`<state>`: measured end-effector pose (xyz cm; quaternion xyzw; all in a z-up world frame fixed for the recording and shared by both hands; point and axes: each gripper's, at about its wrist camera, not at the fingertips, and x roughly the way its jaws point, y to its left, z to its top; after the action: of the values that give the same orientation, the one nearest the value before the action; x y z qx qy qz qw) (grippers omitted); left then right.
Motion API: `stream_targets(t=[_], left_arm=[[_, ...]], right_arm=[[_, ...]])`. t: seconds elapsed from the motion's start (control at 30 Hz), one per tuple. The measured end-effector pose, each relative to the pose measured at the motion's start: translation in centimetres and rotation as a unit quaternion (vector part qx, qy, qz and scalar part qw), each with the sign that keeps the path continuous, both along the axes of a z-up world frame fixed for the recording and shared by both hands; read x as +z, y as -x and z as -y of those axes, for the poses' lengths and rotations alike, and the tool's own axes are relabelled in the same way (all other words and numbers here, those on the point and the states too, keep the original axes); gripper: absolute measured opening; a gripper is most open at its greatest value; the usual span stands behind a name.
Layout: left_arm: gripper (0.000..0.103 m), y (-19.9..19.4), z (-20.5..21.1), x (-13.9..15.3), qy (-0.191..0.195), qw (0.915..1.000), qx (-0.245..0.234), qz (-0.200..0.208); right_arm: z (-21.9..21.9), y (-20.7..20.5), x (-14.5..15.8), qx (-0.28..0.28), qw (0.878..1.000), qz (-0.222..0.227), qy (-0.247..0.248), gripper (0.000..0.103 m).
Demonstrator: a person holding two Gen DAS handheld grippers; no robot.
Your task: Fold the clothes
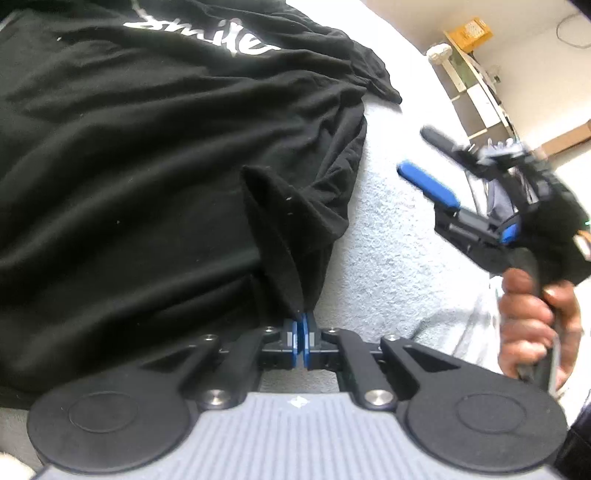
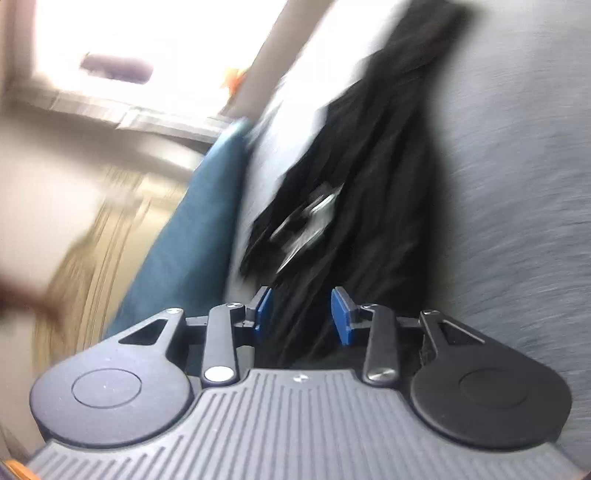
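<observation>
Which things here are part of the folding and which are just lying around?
Job: black shirt, pinched at its edge by the shut left tongs; open right tongs.
Lying about: blue cushion, shelf unit, yellow box.

Matt black cloth shirt (image 1: 155, 155), creased, on rough pale pile bedcover (image 1: 388, 258); left gripper (image 1: 302, 332) matt black plastic, smooth blue pads (image 1: 295, 334), bright metal screws.

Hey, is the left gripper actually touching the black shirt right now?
Touching. In the left wrist view the left gripper has its jaws shut on a raised fold of the black shirt, and the cloth runs straight down into the closed blue pads.
</observation>
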<state>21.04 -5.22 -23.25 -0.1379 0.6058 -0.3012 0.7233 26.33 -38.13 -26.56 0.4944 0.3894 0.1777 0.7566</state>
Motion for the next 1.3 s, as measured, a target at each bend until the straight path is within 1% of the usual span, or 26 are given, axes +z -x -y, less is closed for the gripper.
stream_targets(t=[0.1, 0.13, 0.2, 0.3, 0.4, 0.53, 0.6, 0.67, 0.7, 0.73, 0.8, 0.83, 0.9, 0.97, 1.03, 1.07, 1.1, 1.2, 1.23, 1.27, 1.3], left_arm=[[0.003, -0.3, -0.7, -0.1, 0.008, 0.9999, 0.007, 0.003], [0.003, -0.2, -0.8, 0.2, 0.012, 0.9999, 0.005, 0.009], [0.003, 0.1, -0.6, 0.7, 0.017, 0.9995, -0.013, 0.024], [0.003, 0.8, -0.2, 1.5, 0.02, 0.9985, -0.035, 0.038], [0.003, 1.4, 0.6, 1.9, 0.015, 0.9971, -0.057, 0.048], [0.003, 2.0, 1.9, 2.0, -0.012, 0.9928, -0.088, 0.08], [0.004, 2.7, 2.7, 2.3, -0.03, 0.9865, -0.117, 0.11], [0.004, 3.6, 3.7, 2.6, -0.052, 0.9761, -0.152, 0.147], [0.004, 4.3, 4.2, 2.8, -0.065, 0.9679, -0.174, 0.17], [0.004, 5.0, 4.7, 2.9, -0.076, 0.9579, -0.198, 0.194], [0.004, 6.2, 5.8, 2.9, -0.093, 0.9412, -0.236, 0.224], [0.004, 6.7, 6.2, 2.9, -0.096, 0.9356, -0.248, 0.232], [0.005, 7.5, 6.8, 2.8, -0.104, 0.9254, -0.268, 0.247], [0.005, 8.1, 7.0, 2.9, -0.113, 0.9183, -0.279, 0.258], [0.005, 8.5, 7.3, 3.0, -0.121, 0.9106, -0.288, 0.27], [0.005, 8.6, 7.5, 3.0, -0.123, 0.9075, -0.292, 0.276], [0.005, 8.8, 7.7, 3.1, -0.125, 0.9044, -0.296, 0.281], [0.005, 9.3, 8.0, 3.3, -0.132, 0.8956, -0.305, 0.295], [0.005, 9.4, 8.0, 3.3, -0.133, 0.8941, -0.307, 0.297], [0.005, 9.4, 8.0, 3.3, -0.135, 0.8936, -0.308, 0.298], [0.005, 9.4, 8.0, 3.3, -0.136, 0.8931, -0.308, 0.298]], right_arm=[[2.0, -0.8, -1.5, -0.055, 0.997, -0.047, 0.03, 0.036], [2.5, -1.0, -2.1, -0.068, 0.996, -0.057, 0.026, 0.036], [3.2, -1.4, -3.1, -0.095, 0.993, -0.074, 0.003, 0.036], [3.3, -2.2, -3.6, -0.094, 0.992, -0.079, -0.006, 0.036], [2.3, -2.8, -3.4, -0.055, 0.995, -0.083, 0.004, 0.036], [0.8, -2.9, -2.9, 0.008, 0.996, -0.084, 0.005, 0.036], [-0.1, -2.4, -2.3, 0.044, 0.996, -0.082, 0.013, 0.036], [-0.8, -1.4, -1.6, 0.075, 0.993, -0.081, 0.038, 0.036], [-1.1, -0.7, -1.1, 0.09, 0.991, -0.08, 0.05, 0.035], [-1.4, -0.3, -0.9, 0.103, 0.99, -0.079, 0.06, 0.035], [-1.6, 1.0, 0.0, 0.114, 0.987, -0.072, 0.083, 0.035], [-1.7, 1.5, 0.5, 0.119, 0.987, -0.064, 0.091, 0.035], [-2.4, 2.4, 1.8, 0.141, 0.982, -0.029, 0.12, 0.035], [-2.9, 3.4, 3.2, 0.174, 0.972, 0.012, 0.159, 0.035], [-3.6, 4.2, 4.3, 0.211, 0.954, 0.057, 0.204, 0.035], [-4.2, 4.2, 4.7, 0.228, 0.945, 0.071, 0.222, 0.035], [-4.9, 4.1, 4.9, 0.239, 0.936, 0.083, 0.244, 0.035], [-6.2, 3.6, 4.7, 0.259, 0.919, 0.098, 0.282, 0.035], [-6.7, 3.6, 4.7, 0.266, 0.912, 0.106, 0.293, 0.035], [-7.2, 3.5, 4.6, 0.274, 0.903, 0.111, 0.312, 0.032], [-7.8, 3.4, 4.5, 0.281, 0.893, 0.116, 0.332, 0.024]])
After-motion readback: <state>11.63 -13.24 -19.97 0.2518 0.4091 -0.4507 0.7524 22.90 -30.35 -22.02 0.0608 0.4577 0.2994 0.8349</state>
